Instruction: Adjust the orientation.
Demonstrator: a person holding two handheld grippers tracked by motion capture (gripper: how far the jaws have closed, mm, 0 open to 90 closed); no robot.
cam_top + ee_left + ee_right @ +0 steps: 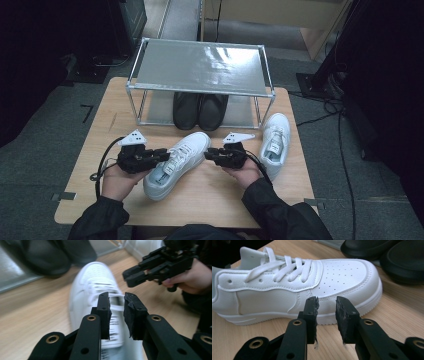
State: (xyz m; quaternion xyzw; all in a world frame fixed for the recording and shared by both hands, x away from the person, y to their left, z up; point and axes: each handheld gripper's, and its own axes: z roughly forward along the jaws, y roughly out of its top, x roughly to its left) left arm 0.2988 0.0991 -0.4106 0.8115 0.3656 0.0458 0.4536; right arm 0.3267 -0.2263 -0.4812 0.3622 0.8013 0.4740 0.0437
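A white sneaker (176, 164) lies on the wooden counter (215, 200) near its middle, toe pointing far and to the right, heel toward the near edge; the left tongs (162, 155) are held level at its left flank, over the laces, and the right tongs (209, 154) at its right flank, the two tips facing each other across the shoe; in the left gripper view the left tongs (117, 303) stand released with a narrow gap, nothing pinched, the blurred laces (110, 307) showing beyond the gap; in the right gripper view the right tongs (327, 305) are likewise released, a small gap between the worn pads (343, 312), which sit just in front of the sneaker's sole edge, apart from it; a second white sneaker (275, 142) lies at the right side of the counter, toe toward the far end, just right of the right hand (245, 175); at the far side stands a metal-framed shelf (200, 67) with a silver top, and a pair of black shoes (200, 111) sits side by side under it, toes toward the near side, just beyond the middle sneaker's toe.
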